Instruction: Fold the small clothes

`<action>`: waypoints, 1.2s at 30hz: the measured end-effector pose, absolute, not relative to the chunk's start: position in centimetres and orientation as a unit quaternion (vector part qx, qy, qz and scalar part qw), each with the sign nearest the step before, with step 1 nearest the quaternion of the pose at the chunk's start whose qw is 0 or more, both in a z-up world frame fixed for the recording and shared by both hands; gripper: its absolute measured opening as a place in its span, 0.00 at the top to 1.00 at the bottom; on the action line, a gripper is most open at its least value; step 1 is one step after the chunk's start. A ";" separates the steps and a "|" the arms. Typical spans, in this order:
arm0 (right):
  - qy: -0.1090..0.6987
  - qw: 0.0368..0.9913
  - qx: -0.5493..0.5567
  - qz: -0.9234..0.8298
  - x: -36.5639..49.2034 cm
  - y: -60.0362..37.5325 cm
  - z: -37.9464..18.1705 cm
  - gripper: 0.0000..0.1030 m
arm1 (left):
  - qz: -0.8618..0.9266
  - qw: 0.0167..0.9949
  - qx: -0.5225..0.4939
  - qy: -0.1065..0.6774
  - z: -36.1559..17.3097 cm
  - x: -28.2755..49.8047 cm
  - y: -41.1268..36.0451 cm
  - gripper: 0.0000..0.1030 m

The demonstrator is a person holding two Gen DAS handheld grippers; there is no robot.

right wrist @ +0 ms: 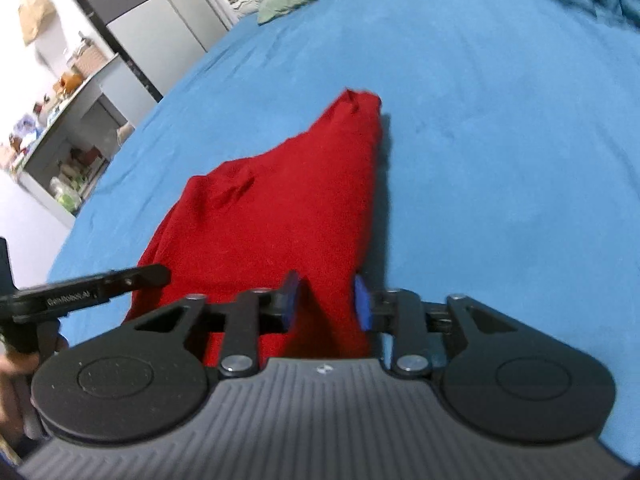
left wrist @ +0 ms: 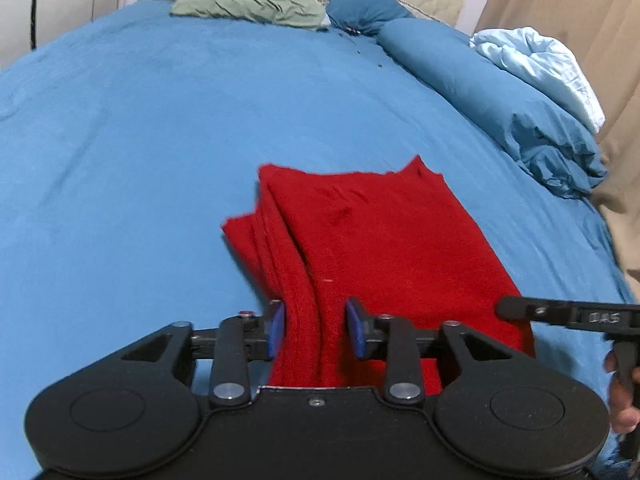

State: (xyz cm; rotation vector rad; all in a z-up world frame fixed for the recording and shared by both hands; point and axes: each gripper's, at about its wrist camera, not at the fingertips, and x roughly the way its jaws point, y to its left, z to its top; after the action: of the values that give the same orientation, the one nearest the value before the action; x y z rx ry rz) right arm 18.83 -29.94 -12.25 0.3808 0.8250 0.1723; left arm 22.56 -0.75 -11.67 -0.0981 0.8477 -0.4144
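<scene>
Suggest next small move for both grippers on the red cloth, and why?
Probably carry both held corners forward together to lay the fold. The left gripper and right gripper each pinch a near edge of the red knit cloth, whose far end rests on the blue bedsheet.

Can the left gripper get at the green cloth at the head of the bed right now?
Probably not as things stand. The left gripper is shut on the red garment, and the green cloth lies far across the blue bedspread. Nothing blocks the path, but it would have to let go first.
</scene>
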 end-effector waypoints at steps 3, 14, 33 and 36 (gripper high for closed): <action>0.389 0.907 0.146 0.076 18.8 -29.5 -11.5 0.29 | -0.183 0.900 -0.036 0.393 -11.6 22.4 -1.1 0.41; 0.386 0.915 0.117 0.028 18.5 -31.1 -15.2 0.15 | -0.162 0.900 0.001 0.405 -14.8 23.7 -1.7 0.29; 0.307 0.950 0.049 -0.001 4.5 -25.5 3.8 0.00 | -0.095 0.956 0.016 0.278 3.1 6.9 1.5 0.00; 0.315 0.948 0.041 -0.021 2.0 -24.4 5.0 0.00 | -0.070 0.954 0.038 0.289 3.3 4.4 1.2 0.00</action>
State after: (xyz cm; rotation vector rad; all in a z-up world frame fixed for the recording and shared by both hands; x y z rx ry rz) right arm 2.01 -24.44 4.96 0.0824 0.6416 -0.0437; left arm 4.38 1.24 3.34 0.0764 0.5868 -0.1417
